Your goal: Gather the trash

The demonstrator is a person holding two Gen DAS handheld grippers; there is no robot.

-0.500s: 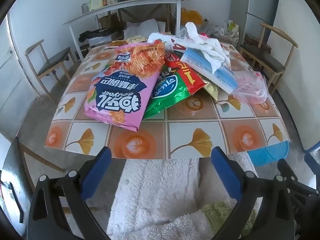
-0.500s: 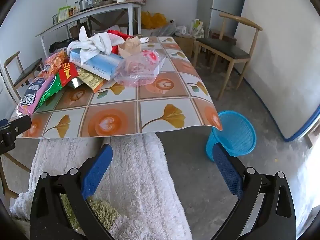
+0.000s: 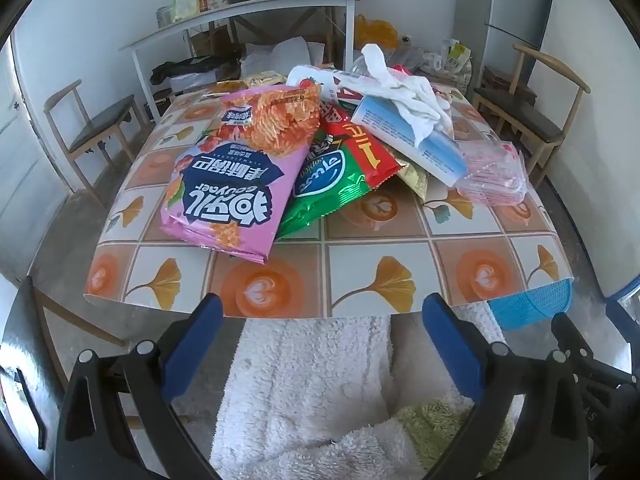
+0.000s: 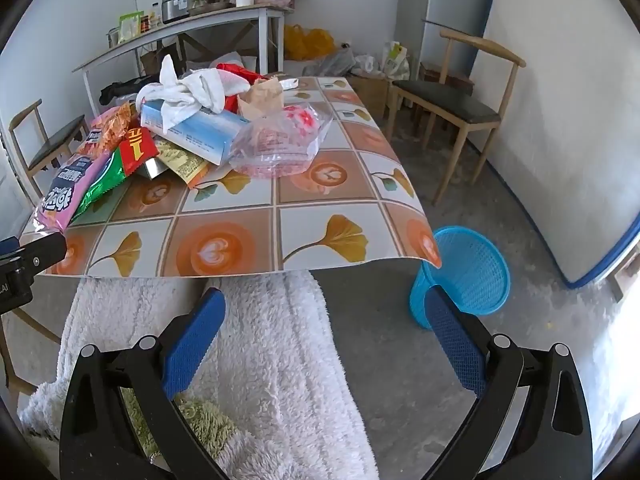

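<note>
Crinkly foil wrappers (image 3: 240, 168), mesh plastic bin (image 4: 468, 272).

Both views are bright with soft daylight and sharp. Fisheye bending curves the walls, with black corners. In the right view, glare washes out the floor (image 4: 616, 344) at lower right.
</note>
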